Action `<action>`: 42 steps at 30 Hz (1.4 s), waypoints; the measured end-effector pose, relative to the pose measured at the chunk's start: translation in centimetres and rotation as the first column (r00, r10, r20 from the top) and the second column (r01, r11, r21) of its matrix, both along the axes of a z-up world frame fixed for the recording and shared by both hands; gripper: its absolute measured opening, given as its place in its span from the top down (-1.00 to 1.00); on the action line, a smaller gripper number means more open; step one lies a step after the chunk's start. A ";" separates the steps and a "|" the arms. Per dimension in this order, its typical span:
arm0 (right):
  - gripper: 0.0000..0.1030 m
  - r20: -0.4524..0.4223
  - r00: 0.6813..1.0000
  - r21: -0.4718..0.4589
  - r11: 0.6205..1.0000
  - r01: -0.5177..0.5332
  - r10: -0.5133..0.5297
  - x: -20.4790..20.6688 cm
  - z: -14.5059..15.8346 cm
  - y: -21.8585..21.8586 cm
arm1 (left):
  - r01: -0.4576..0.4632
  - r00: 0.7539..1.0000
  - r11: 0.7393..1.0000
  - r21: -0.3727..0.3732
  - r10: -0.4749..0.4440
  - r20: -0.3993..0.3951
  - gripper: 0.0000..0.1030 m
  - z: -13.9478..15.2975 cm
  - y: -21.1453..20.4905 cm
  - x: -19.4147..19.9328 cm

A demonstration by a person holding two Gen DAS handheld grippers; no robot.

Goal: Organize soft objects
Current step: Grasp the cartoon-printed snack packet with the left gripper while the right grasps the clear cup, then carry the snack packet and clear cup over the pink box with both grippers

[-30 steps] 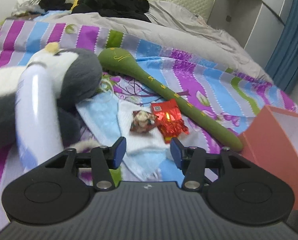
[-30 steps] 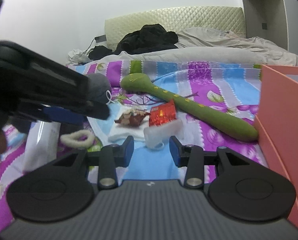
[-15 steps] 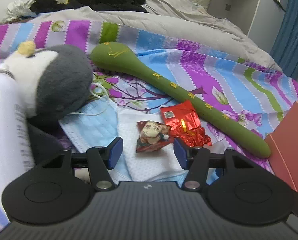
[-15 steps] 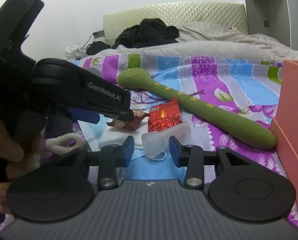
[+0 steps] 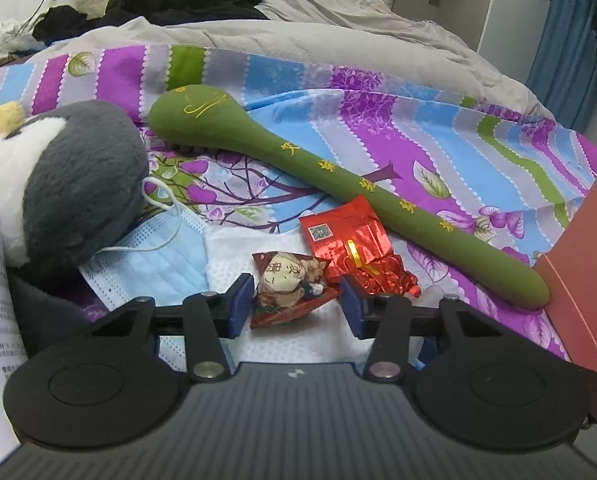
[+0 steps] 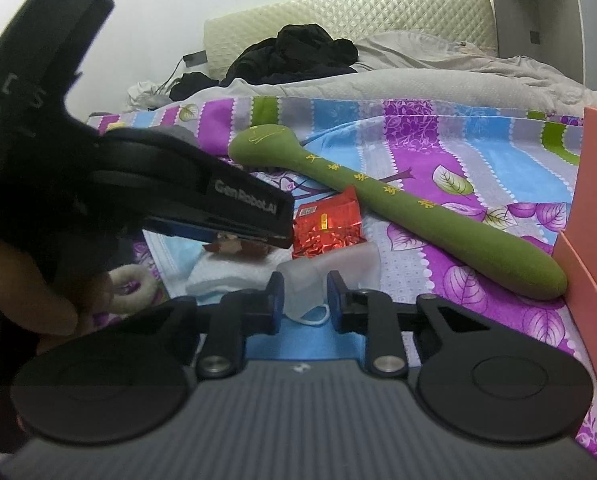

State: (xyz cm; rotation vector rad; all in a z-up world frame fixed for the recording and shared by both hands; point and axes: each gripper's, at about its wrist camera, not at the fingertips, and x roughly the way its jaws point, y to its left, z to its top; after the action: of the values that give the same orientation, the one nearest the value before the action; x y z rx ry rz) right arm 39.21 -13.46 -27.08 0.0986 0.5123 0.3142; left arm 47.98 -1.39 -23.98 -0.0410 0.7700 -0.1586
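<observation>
Left wrist view, left gripper (image 5: pixel 296 306) jaws apart around snack packet (image 5: pixel 290 286), right gripper (image 6: pixel 304 300) jaws apart around translucent pouch (image 6: pixel 330 272).

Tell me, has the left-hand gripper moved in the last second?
Yes. The left gripper has moved forward toward the green massage stick; its open fingers now flank the brown snack packet.

green massager (image 5: pixel 338 188), red packet (image 5: pixel 350 236), striped sheet (image 5: pixel 438 128)

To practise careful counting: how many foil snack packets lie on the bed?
2. The brown packet sits between the left tool's open fingers; the red packet lies just beyond it, beside the green massage stick. Others may be hidden.
</observation>
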 end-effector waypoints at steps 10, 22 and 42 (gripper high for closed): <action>0.61 0.005 1.000 -0.014 1.000 -0.014 0.015 -0.4 0.4 -0.3 | -0.004 1.000 1.000 0.023 0.004 0.017 0.02 0.6 -0.3 -1.1; 0.63 -0.006 0.999 -0.020 0.999 -0.035 0.035 -3.8 1.7 -1.1 | -0.015 0.999 1.000 -0.012 0.016 0.037 0.02 2.9 0.8 -7.2; 0.63 0.009 1.000 0.000 1.000 0.012 -0.012 -12.7 5.8 -4.0 | -0.061 0.998 0.993 -0.101 0.060 -0.009 0.02 5.0 1.4 -19.4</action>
State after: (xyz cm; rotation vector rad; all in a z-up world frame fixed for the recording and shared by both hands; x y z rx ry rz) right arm 26.47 -17.47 -21.23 0.1002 0.5027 0.3032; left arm 28.58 0.02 -18.94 -0.1607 0.7649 -0.1398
